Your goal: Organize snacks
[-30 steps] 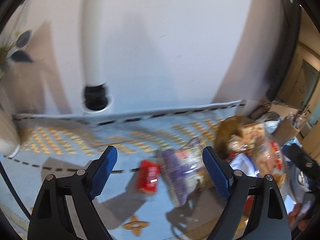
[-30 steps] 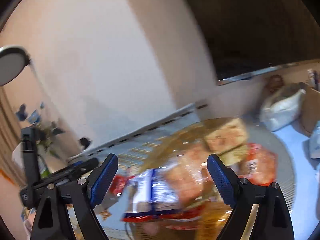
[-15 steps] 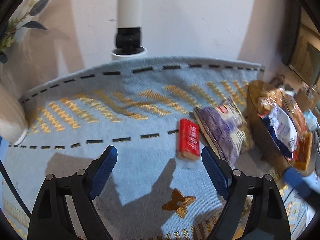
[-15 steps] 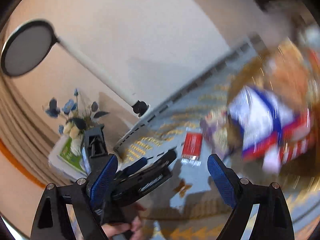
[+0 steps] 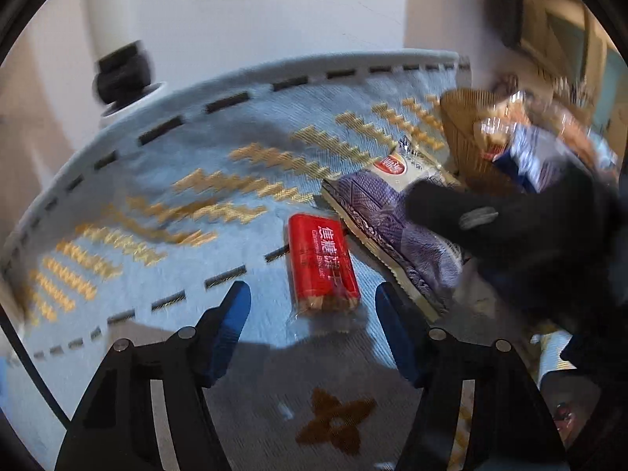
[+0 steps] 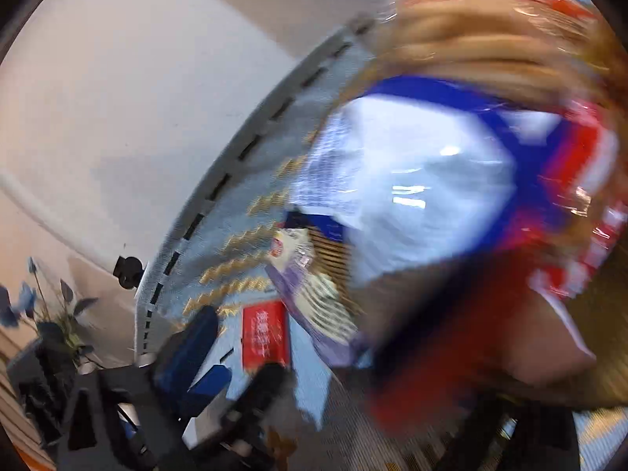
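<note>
1. Two grippers work over a pale blue rug [image 5: 157, 204] with gold zigzag patterns and a dashed dark border, laid against a white wall.
2. At far left in the left wrist view, a white pole with a black collar [image 5: 121, 74] stands at the rug's edge.
3. The left gripper [image 5: 310, 314] hovers low over the rug, its blue-padded jaws closing; the near end of the red biscuit pack [image 5: 320, 259] lies between the tips, and the pads do not touch it.
4. Just right of the red pack, a purple-and-cream snack bag [image 5: 392, 219] lies flat on the rug, its far end beside a woven basket [image 5: 467, 129].
5. The basket holds several blurred packets, among them a white-and-blue bag [image 6: 412, 188].
6. The right gripper [image 5: 510, 227] shows as a dark blurred shape over the purple bag; its jaws are opening, and I cannot tell whether anything lies between them.
</note>
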Demonstrator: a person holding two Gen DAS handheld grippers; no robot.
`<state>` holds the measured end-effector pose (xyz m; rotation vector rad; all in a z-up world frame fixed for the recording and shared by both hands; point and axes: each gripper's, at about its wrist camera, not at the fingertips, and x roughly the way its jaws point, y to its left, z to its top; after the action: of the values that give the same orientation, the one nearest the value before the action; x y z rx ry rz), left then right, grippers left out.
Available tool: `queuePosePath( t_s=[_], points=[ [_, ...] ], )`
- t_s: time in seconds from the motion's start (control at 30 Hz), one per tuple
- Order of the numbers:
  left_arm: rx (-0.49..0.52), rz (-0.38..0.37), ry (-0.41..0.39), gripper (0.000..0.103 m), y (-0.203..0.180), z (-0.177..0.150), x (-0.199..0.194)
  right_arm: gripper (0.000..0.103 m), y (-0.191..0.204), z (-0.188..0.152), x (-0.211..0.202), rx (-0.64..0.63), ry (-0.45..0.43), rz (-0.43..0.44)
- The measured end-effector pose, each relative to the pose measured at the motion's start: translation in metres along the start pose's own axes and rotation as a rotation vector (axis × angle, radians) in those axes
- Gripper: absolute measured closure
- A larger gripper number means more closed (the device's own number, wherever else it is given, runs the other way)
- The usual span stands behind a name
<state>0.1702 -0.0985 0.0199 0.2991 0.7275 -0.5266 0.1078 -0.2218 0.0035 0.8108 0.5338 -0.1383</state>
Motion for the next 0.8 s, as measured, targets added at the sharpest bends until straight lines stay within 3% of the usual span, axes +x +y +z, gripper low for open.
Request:
queuePosePath(
  t_s=[0.07, 0.13, 0.2, 0.23, 0.5, 0.57, 0.63, 0.8],
  points=[
    [0.002, -0.015, -0.010, 0.042, -0.001, 0.003, 0.003, 0.000, 0.012, -0.002, 0.010, -0.110, -0.013, -0.060],
    [0.006, 0.033, -0.021, 0.071, -0.003, 0.005, 0.005, 0.001, 0.012, 0.004, 0.014, -0.122, 0.001, -0.051],
    [-0.005, 0.042, -0.025, 0.079, -0.003, 0.007, 0.005, 0.042, 0.011, 0.008, 0.018, -0.144, 0.019, -0.060],
    [-0.016, 0.044, -0.028, 0.080, -0.003, 0.007, 0.005, 0.073, 0.008, 0.009, 0.022, -0.135, 0.051, -0.060],
    [-0.186, 0.028, -0.033, 0.082, 0.010, -0.017, -0.023, 0.075, -0.003, 0.008, 0.016, -0.112, 0.104, 0.086],
    [-0.223, 0.059, -0.025, 0.094, 0.018, -0.025, -0.030, 0.075, -0.008, 0.000, 0.006, -0.109, 0.129, 0.103],
    [-0.251, 0.091, -0.015, 0.093, 0.028, -0.038, -0.041, 0.075, -0.008, -0.011, -0.007, -0.124, 0.161, 0.119],
    [-0.328, 0.111, -0.004, 0.091, 0.058, -0.073, -0.060, 0.074, 0.002, -0.040, -0.032, -0.244, 0.324, 0.119]
  ],
)
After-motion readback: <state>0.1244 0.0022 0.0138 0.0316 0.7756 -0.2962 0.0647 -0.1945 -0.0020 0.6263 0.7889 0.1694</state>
